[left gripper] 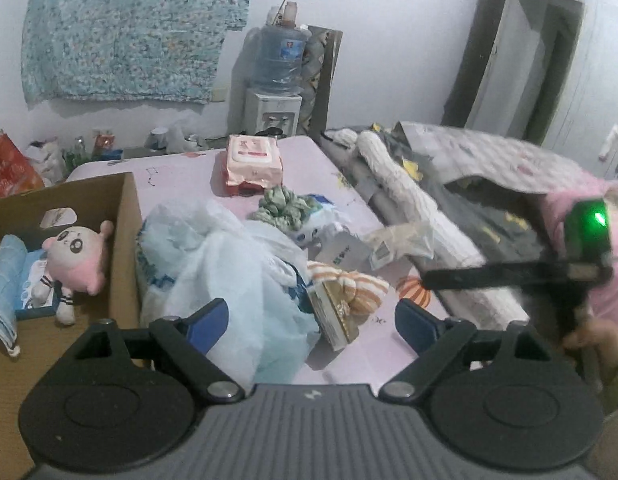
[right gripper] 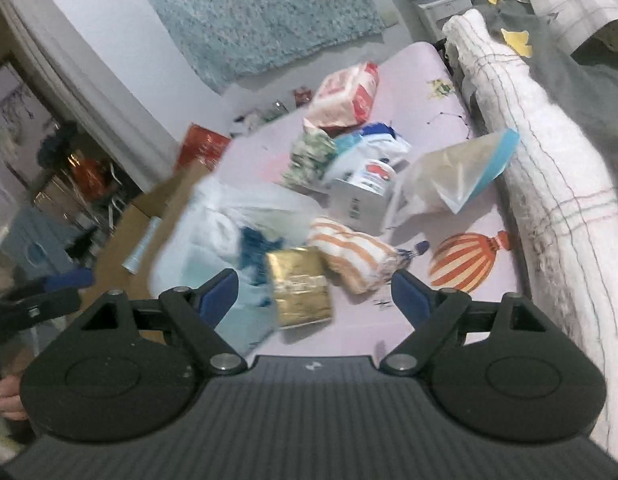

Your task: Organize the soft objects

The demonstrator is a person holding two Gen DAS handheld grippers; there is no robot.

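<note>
Though near, striped cloth beyond right gripper.

**What the two wrist views leave unclear**

In the left wrist view, the cardboard box runs off the left edge, and the folded blue cloth inside it is cut off with it. The pale plastic bag hides part of the gold packet and whatever lies beneath (its contents cannot be told). The right hand-held gripper is smeared by motion blur at the right edge, the hand under it only partly seen. The small items along the far wall are too small to identify.

In the right wrist view, the box and bag are blurred, and the left hand-held gripper is cropped at the left edge.
</note>
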